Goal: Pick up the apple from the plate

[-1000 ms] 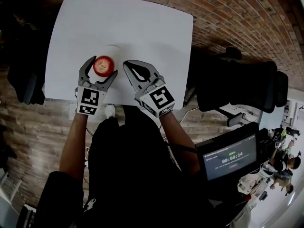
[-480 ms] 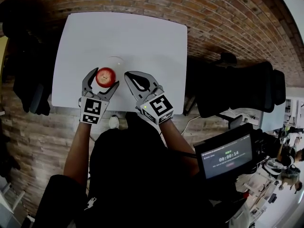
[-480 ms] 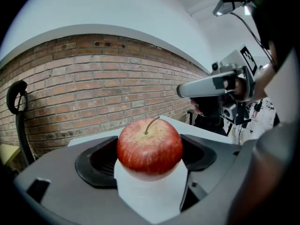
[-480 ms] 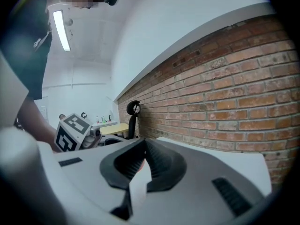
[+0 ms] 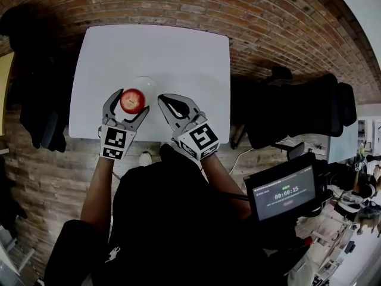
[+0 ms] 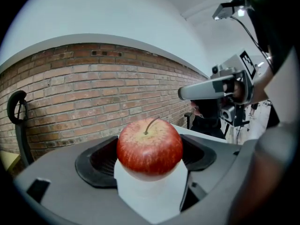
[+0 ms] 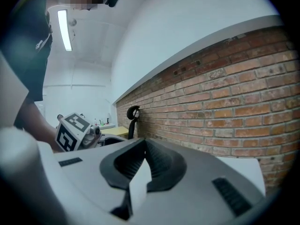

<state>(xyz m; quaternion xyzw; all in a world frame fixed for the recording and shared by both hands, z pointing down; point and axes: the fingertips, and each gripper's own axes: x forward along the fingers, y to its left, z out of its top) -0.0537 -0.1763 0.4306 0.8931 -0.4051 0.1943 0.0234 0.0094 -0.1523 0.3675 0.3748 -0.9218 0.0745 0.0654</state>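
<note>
A red apple [image 5: 132, 100] sits between the fingers of my left gripper [image 5: 129, 102], which is shut on it over the near part of the white table [image 5: 155, 46]. The white plate [image 5: 146, 84] lies just beyond the apple, pale against the tabletop. In the left gripper view the apple [image 6: 149, 146] fills the gap between the dark pads, stem up. My right gripper [image 5: 165, 102] hovers beside it to the right, shut and holding nothing; its pads [image 7: 159, 161] meet in the right gripper view.
Brick floor surrounds the table. A black office chair [image 5: 297, 109] stands to the right and another dark chair [image 5: 36, 100] to the left. A screen with a timer [image 5: 286, 192] sits at lower right. The person's body is close to the table's near edge.
The left gripper keeps its hold on the apple and has drawn slightly back from the plate toward the person. The right gripper stays shut beside it. The head view has shifted.
</note>
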